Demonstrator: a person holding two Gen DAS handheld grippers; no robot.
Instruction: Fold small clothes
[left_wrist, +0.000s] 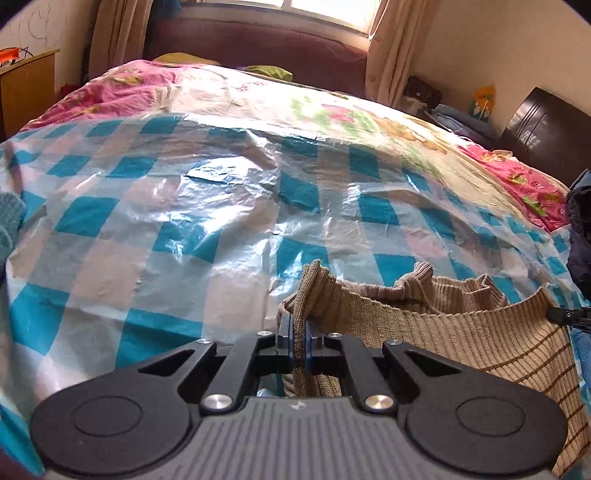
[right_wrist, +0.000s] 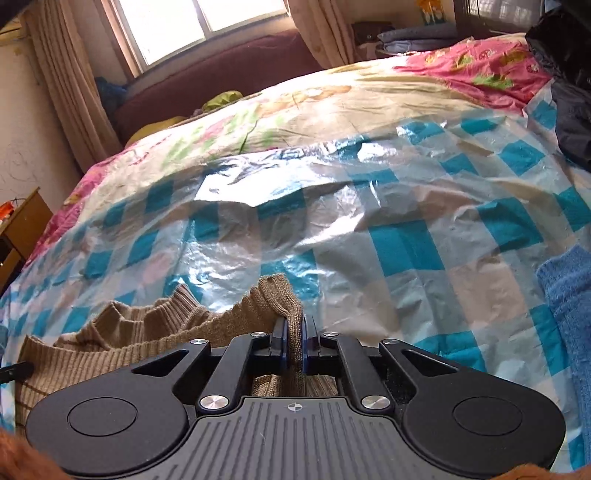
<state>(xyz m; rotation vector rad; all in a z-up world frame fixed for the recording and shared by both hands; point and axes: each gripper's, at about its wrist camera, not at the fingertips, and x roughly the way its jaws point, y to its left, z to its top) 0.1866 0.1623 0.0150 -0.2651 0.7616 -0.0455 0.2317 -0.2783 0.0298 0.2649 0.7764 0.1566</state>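
A bed under a crinkly checked plastic sheet (left_wrist: 229, 206) is where the ribbed tan sweater (left_wrist: 461, 317) is pinched at 6 o'clock by the left gripper (left_wrist: 297, 334) and the right gripper (right_wrist: 294, 338), so a lift-and-spread is probably needed before folding.

No readable text, label or number shows in either view

The tan ribbed knit sweater (left_wrist: 461, 325) runs off at four o'clock; the blue towelling cloth (right_wrist: 569, 295) is cut at three.
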